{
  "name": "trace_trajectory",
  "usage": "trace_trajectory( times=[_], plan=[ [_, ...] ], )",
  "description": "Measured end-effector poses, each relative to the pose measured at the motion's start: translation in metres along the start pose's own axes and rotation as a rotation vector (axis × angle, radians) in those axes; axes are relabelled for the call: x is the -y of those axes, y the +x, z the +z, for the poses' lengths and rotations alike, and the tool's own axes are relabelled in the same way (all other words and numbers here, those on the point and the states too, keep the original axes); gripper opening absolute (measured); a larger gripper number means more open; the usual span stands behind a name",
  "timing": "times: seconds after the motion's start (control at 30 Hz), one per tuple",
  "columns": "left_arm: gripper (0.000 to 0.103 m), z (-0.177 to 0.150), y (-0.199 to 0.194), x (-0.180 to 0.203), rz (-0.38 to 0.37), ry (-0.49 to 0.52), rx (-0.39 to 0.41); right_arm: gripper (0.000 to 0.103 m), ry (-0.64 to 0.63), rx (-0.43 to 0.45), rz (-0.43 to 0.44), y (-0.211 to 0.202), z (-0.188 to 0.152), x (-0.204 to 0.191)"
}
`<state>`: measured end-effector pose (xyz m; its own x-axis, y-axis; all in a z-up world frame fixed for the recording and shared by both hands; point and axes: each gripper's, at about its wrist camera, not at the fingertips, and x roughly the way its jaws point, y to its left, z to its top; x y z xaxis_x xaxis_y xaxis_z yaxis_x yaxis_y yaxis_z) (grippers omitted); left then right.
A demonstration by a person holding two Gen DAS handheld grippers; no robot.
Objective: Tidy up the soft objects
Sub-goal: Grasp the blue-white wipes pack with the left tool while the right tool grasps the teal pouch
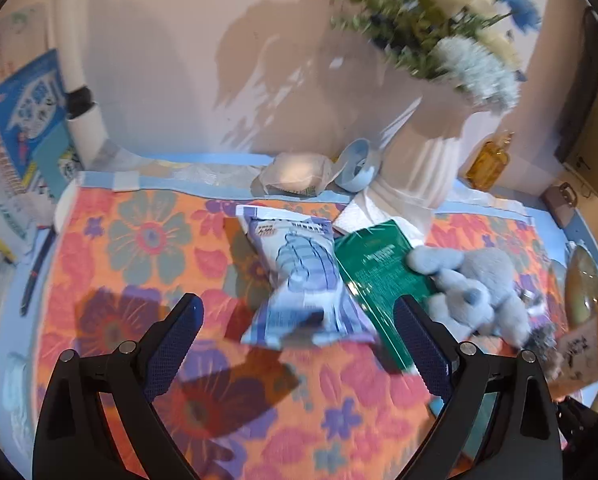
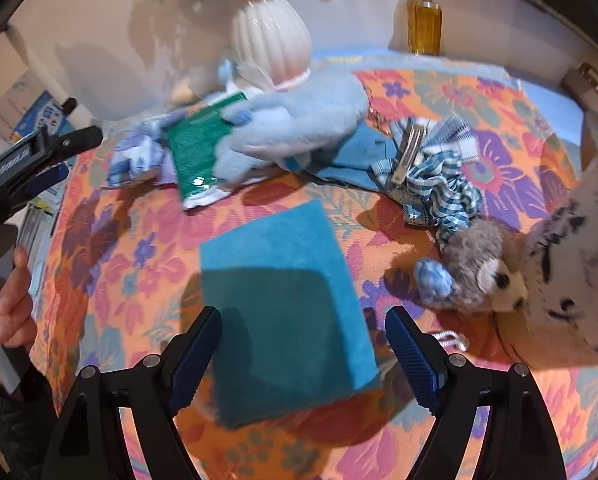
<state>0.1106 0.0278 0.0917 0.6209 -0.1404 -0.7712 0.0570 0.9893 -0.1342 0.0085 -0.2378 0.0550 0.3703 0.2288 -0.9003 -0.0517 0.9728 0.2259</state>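
the teal cloth (image 2: 287,304) lay flat between our right tongs (image 2: 303,344), spread and empty. our left tongs (image 1: 299,332), spread too, hung near the blue-white packet (image 1: 303,280). beyond, the blue plush (image 1: 471,292) crowded it; we risked pinching the tablecloth (image 2: 111,248) instead.

Two plush toys are counted: one pale blue (image 2: 295,120) and one grey with a blue ear (image 2: 469,268). One teal cloth (image 2: 283,280), one green packet (image 1: 379,276), one blue-and-white packet (image 1: 303,276) and one checked fabric piece (image 2: 439,176) are listed. One ribbed white vase (image 2: 273,36) and one amber bottle (image 2: 424,24) are recorded.
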Motion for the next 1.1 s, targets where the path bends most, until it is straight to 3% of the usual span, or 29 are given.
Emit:
trace_trajectory(
  times=[0.1, 0.2, 0.27, 0.37, 0.4, 0.5, 0.57, 0.7, 0.9, 1.1],
  plan=[
    [0.095, 0.005, 0.024, -0.004, 0.019, -0.011, -0.021, 0.084, 0.019, -0.057, 0.062, 0.016, 0.005, 0.005],
    [0.093, 0.008, 0.047, -0.013, -0.001, -0.051, -0.056, 0.089, 0.001, -0.055, 0.084, 0.020, 0.009, 0.000],
    [0.080, 0.008, 0.054, -0.016, -0.027, -0.056, -0.064, 0.090, -0.013, -0.064, 0.110, 0.023, 0.012, -0.007],
    [0.065, 0.006, 0.055, -0.017, -0.077, -0.067, -0.063, 0.089, -0.074, -0.062, 0.076, 0.025, 0.011, -0.025],
    [0.053, 0.006, 0.054, -0.015, -0.083, -0.060, -0.055, 0.085, -0.078, -0.053, 0.068, 0.025, 0.010, -0.027],
    [0.042, 0.007, 0.050, -0.010, -0.061, -0.032, -0.031, 0.052, -0.101, -0.022, 0.045, 0.023, 0.007, -0.034],
    [0.039, 0.006, 0.044, -0.011, -0.056, -0.029, -0.007, 0.037, -0.097, -0.005, 0.051, 0.021, 0.007, -0.034],
    [0.037, 0.004, 0.019, -0.015, -0.073, -0.033, 0.043, 0.021, -0.076, 0.044, 0.055, 0.009, 0.004, -0.027],
    [0.037, -0.015, -0.038, -0.014, -0.081, -0.025, 0.107, 0.017, -0.078, 0.123, 0.116, -0.029, -0.001, -0.035],
    [0.037, -0.066, -0.083, -0.013, -0.108, -0.034, 0.125, 0.017, -0.147, 0.087, 0.165, -0.043, -0.039, -0.068]
  ],
)
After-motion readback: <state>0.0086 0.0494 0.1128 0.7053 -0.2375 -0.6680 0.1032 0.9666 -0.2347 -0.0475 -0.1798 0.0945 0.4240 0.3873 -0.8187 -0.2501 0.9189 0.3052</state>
